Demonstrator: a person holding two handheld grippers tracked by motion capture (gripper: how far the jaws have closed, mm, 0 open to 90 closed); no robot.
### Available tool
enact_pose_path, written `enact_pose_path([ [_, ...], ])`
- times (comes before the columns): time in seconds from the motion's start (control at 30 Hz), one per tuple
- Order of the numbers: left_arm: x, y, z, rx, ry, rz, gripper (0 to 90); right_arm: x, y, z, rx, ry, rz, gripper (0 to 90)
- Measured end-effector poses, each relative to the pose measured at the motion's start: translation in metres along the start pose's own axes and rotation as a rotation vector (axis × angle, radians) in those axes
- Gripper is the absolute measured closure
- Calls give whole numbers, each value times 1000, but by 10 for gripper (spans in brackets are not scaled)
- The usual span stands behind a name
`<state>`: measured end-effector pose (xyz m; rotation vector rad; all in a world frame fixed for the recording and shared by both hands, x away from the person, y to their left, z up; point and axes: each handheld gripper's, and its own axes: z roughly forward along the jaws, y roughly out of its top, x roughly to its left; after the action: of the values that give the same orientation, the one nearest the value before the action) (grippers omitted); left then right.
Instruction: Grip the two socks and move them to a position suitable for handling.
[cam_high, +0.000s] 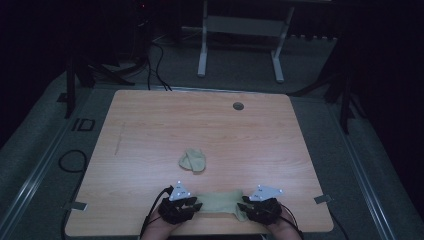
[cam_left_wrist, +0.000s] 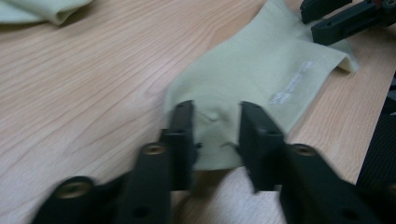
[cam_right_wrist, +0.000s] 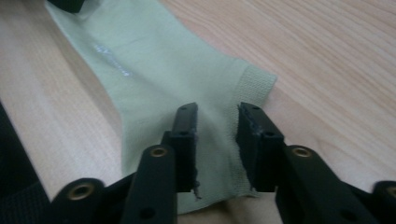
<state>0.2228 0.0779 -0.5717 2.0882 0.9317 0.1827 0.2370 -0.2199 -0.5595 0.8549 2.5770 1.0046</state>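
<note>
From above, two pale green socks lie on the wooden table (cam_high: 150, 125): one flat sock (cam_high: 220, 201) stretched between the left gripper (cam_high: 190, 205) and right gripper (cam_high: 248, 204), one bundled sock (cam_high: 193, 160) well beyond both. Between the left gripper's (cam_left_wrist: 215, 126) narrowly parted jaws sits a puckered end of the flat sock (cam_left_wrist: 261, 70), seemingly pinched. Between the right gripper's (cam_right_wrist: 217, 128) equally narrow jaws lies the ribbed cuff end of that sock (cam_right_wrist: 154, 70)

Free: bare table (cam_high: 150, 130) across upper half, left and right of frame | Obstacles: folded sock (cam_high: 193, 160) at centre; flat sock (cam_high: 220, 202) between grippers, bottom centre; grommet (cam_high: 238, 106) upper centre.
</note>
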Motion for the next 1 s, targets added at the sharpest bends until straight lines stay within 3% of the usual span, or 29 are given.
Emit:
enact_pose_path([
  [0.07,-2,0,0,2,14,21,599,1,-1,-1,0,-1,-4,655],
  [0.1,-4,-1,1,0,26,53,587,3,-3,-2,0,-10,-24,652],
  [0.23,-6,-2,1,-3,37,69,575,3,-7,-5,-2,-9,-50,645],
  [0.43,-8,-2,2,7,41,107,542,-3,-9,-8,4,41,-86,630],
  [0.57,-9,-1,2,10,37,111,520,-5,-7,-8,18,59,-110,619],
  [0.73,-15,-2,4,7,51,119,429,-5,-5,-6,18,57,-111,615],
  [0.83,-15,-2,1,-2,11,112,419,-5,-4,-6,16,71,-102,588],
  [1.0,-14,0,-7,-29,-7,110,412,-5,1,-8,8,101,-99,563],
])
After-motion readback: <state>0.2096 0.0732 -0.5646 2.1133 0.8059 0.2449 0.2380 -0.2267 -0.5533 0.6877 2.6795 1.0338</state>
